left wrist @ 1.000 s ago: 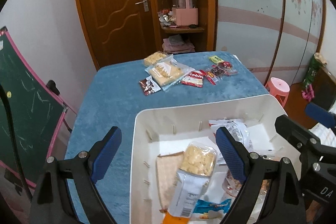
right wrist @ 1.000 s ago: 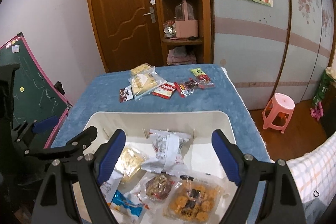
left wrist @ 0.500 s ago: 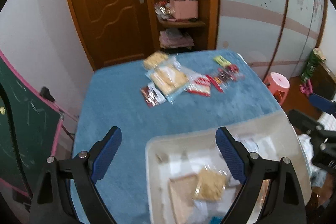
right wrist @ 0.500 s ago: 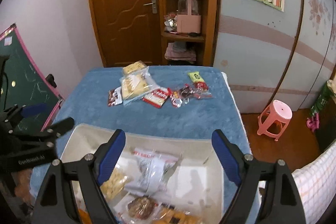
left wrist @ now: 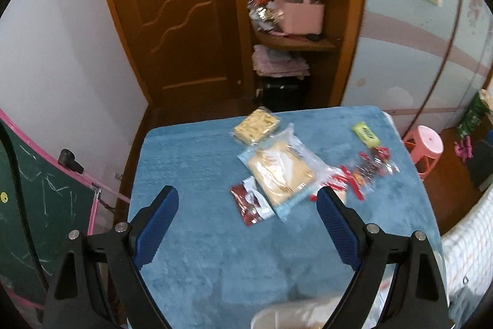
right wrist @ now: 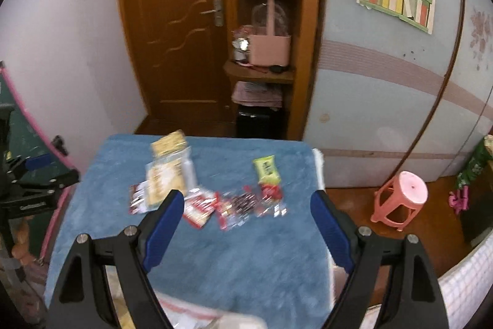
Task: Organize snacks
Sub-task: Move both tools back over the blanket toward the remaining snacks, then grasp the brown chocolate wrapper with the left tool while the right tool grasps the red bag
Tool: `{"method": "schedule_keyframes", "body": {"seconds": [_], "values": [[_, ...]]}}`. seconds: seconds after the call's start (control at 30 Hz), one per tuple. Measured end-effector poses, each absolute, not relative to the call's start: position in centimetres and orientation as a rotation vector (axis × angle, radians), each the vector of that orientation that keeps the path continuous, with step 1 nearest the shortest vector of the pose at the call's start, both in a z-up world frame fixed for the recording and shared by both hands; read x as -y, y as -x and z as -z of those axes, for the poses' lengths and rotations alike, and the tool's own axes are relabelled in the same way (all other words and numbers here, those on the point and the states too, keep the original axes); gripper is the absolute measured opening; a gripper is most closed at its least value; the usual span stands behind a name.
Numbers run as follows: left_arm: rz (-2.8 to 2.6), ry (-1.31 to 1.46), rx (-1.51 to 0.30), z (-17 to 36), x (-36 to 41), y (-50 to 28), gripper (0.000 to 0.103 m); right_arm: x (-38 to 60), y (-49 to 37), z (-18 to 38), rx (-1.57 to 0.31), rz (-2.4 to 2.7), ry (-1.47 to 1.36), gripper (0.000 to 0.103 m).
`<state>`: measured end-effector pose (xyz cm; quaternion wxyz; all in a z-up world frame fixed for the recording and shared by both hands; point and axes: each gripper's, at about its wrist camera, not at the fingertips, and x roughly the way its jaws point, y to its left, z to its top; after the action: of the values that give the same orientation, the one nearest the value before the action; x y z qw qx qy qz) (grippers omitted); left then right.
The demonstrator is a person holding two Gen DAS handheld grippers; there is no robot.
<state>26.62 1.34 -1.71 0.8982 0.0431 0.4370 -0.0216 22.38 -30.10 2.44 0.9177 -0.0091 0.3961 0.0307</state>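
Several snack packets lie at the far end of the blue-covered table: a yellow cracker pack, a large clear biscuit bag, a dark red packet, a green packet and small red packets. They also show in the right wrist view, blurred, with the green packet and red packets. My left gripper is open and empty above the table. My right gripper is open and empty. The white bin's rim shows at the bottom edge.
A wooden door and a corner shelf with a pink basket stand behind the table. A chalkboard leans at the left. A pink stool stands on the floor at the right.
Both grippers have lifted and moved forward from over the white bin toward the far packets. The bin has slid almost out of view at the bottom. Both stay open.
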Motion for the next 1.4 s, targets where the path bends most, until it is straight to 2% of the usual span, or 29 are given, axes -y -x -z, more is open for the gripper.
{"method": "schedule_keyframes", "body": {"seconds": [0.13,0.33,0.5,0.63,0.77,0.87,1.07,1.3,1.33,1.4], "values": [[-0.005,-0.051,-0.980,4.4,-2.3,-31.8,0.090,32.0,-27.5,-0.4,-0.869,-0.039,0.008,0.085],[-0.082,-0.020,-1.087,10.5,-3.5,-37.6,0.089,34.5,-34.8,7.0,-1.043,-0.011,-0.063,0.085],[-0.115,-0.001,-1.188,16.2,-4.0,-40.1,0.086,35.7,-37.9,13.9,-1.175,0.018,-0.114,0.085],[-0.113,0.044,-1.256,19.3,-4.0,-40.9,0.081,35.9,-38.9,17.3,-1.238,0.007,-0.167,0.082],[-0.112,0.065,-1.280,20.7,-4.0,-41.4,0.081,35.7,-39.5,19.2,-1.279,-0.028,-0.188,0.081],[-0.125,0.081,-1.282,21.4,-4.0,-41.6,0.081,35.2,-39.8,20.5,-1.307,-0.048,-0.185,0.072],[-0.108,0.123,-1.357,23.3,-4.5,-41.0,0.081,36.1,-39.7,21.0,-1.312,-0.070,-0.238,0.061],[-0.113,0.100,-1.363,24.3,-3.9,-40.1,0.080,36.0,-39.8,21.1,-1.304,-0.073,-0.200,0.060],[-0.108,0.098,-1.360,24.2,-3.7,-40.0,0.074,35.9,-39.9,21.1,-1.307,-0.069,-0.193,0.060],[-0.093,0.075,-1.341,23.8,-3.0,-39.6,0.049,35.7,-39.9,21.1,-1.314,-0.062,-0.175,0.056]]}}
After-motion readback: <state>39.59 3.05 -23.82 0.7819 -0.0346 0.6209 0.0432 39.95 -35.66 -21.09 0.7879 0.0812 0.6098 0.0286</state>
